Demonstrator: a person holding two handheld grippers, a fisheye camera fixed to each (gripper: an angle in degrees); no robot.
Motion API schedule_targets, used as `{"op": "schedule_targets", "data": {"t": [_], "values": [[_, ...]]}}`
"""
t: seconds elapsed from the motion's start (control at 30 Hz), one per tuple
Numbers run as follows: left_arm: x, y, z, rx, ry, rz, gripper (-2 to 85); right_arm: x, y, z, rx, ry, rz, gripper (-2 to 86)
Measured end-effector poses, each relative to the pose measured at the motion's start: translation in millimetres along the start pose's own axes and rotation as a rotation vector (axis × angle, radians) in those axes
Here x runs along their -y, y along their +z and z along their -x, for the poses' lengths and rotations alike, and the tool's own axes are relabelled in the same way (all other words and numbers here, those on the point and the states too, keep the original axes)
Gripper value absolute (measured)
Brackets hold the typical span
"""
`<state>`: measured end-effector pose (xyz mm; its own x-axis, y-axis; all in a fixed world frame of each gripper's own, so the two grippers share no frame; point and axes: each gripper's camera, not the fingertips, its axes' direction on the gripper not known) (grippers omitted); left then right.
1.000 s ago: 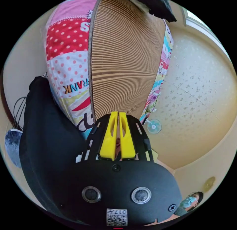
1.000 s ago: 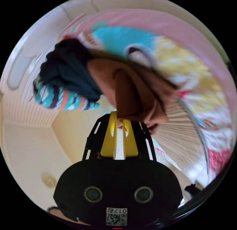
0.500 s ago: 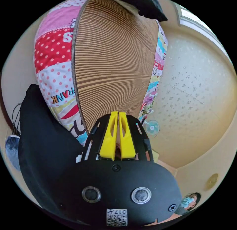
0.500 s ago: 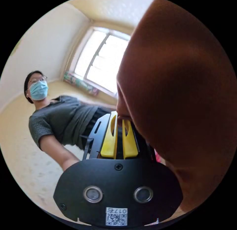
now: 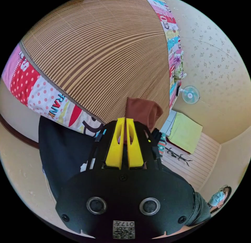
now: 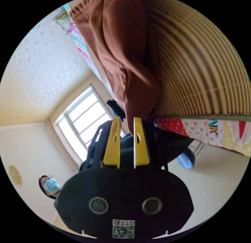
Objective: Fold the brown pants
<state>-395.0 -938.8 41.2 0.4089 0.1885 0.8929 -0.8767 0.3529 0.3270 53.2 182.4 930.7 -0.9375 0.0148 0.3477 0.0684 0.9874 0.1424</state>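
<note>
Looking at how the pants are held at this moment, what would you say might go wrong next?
The right gripper stands open, so only the left gripper, shut on a small corner of the brown pants, appears to hold them; that corner might slip out. The pants are bunched on the ribbed mat, so creases could get folded in.

Right claw (image 6: 126, 121) is hanging with its yellow jaws parted, nothing pinched between them. The brown pants (image 6: 123, 52) are lying bunched on the ribbed mat (image 6: 204, 70), an edge touching one jaw. A masked person (image 6: 49, 187) is standing near the window (image 6: 83, 120).
</note>
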Motion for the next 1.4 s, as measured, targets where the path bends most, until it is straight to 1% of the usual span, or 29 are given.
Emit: {"op": "schedule_targets", "data": {"t": [0.03, 0.1, 0.2, 0.27, 0.33, 0.4, 0.47, 0.53, 0.6, 0.63, 0.7, 0.73, 0.8, 0.87, 0.93, 0.97, 1.0, 1.03, 1.07, 1.13, 1.2, 1.23, 1.27, 1.3, 1.33, 1.4], "values": [[2, 2, 4, 0.004, -0.005, -0.005, -0.9, -2, -11, -3, 0.029, -0.007, -0.082, 10.3], [9, 11, 15, 0.014, -0.010, -0.035, -0.8, -8, -50, -14, 0.114, -0.018, -0.396, 13.4], [24, 29, 13, 0.077, 0.052, -0.017, 0.0, 4, -68, -20, 0.121, -0.017, -0.584, 14.0], [37, 48, 2, 0.155, 0.129, 0.037, 1.3, 16, -64, -22, 0.111, -0.001, -0.638, 13.5], [48, 72, -14, 0.231, 0.216, 0.092, 2.9, 30, -49, -25, 0.138, -0.006, -0.650, 12.1], [60, 108, -40, 0.286, 0.345, 0.163, 4.3, 48, -24, -24, 0.161, -0.041, -0.642, 6.8], [65, 134, -65, 0.323, 0.449, 0.201, 5.1, 55, -7, -12, 0.096, -0.071, -0.644, 3.5], [67, 159, -94, 0.354, 0.562, 0.223, 6.0, 59, 13, 19, 0.015, -0.228, -0.608, 2.4], [66, 191, -134, 0.334, 0.713, 0.251, 7.6, 61, 57, 70, -0.088, -0.480, -0.438, 1.8], [65, 198, -144, 0.319, 0.751, 0.260, 8.3, 59, 69, 82, -0.114, -0.539, -0.393, 1.7], [61, 225, -184, 0.271, 0.881, 0.276, 12.8, 47, 121, 119, -0.200, -0.730, -0.199, 1.5], [60, 231, -193, 0.266, 0.904, 0.271, 14.2, 44, 135, 126, -0.221, -0.770, -0.145, 1.4], [59, 252, -222, 0.210, 0.970, 0.257, 18.6, 30, 187, 143, -0.297, -0.897, 0.036, 1.4], [67, 270, -232, 0.135, 0.952, 0.272, 20.2, 18, 222, 146, -0.352, -0.981, 0.151, 1.4], [84, 293, -224, 0.064, 0.837, 0.310, 19.9, 8, 253, 141, -0.392, -1.040, 0.247, 1.4], [95, 307, -211, 0.036, 0.735, 0.327, 17.4, 4, 271, 133, -0.418, -1.058, 0.294, 1.4], [101, 313, -194, 0.045, 0.652, 0.297, 13.2, 2, 281, 122, -0.456, -1.057, 0.299, 1.4], [102, 313, -186, 0.062, 0.629, 0.265, 11.4, 2, 284, 116, -0.467, -1.055, 0.299, 1.4], [102, 311, -172, 0.102, 0.634, 0.202, 7.7, 5, 285, 103, -0.467, -1.043, 0.304, 1.4], [102, 311, -156, 0.105, 0.684, 0.191, 5.3, 10, 277, 86, -0.418, -1.025, 0.329, 1.4], [105, 305, -134, -0.028, 0.711, 0.196, 4.7, 15, 252, 67, -0.259, -1.031, 0.370, 1.2], [106, 302, -130, -0.069, 0.717, 0.187, 4.6, 17, 244, 63, -0.210, -1.038, 0.376, 1.2], [107, 293, -123, -0.150, 0.741, 0.168, 4.5, 20, 226, 53, -0.132, -1.041, 0.369, 1.2], [108, 282, -120, -0.232, 0.790, 0.154, 4.4, 24, 206, 44, -0.086, -1.033, 0.334, 1.3], [107, 276, -120, -0.270, 0.820, 0.151, 4.4, 26, 195, 40, -0.074, -1.028, 0.309, 1.4], [96, 249, -128, -0.388, 0.993, 0.154, 4.3, 32, 153, 26, -0.039, -1.028, 0.197, 2.1]]}}
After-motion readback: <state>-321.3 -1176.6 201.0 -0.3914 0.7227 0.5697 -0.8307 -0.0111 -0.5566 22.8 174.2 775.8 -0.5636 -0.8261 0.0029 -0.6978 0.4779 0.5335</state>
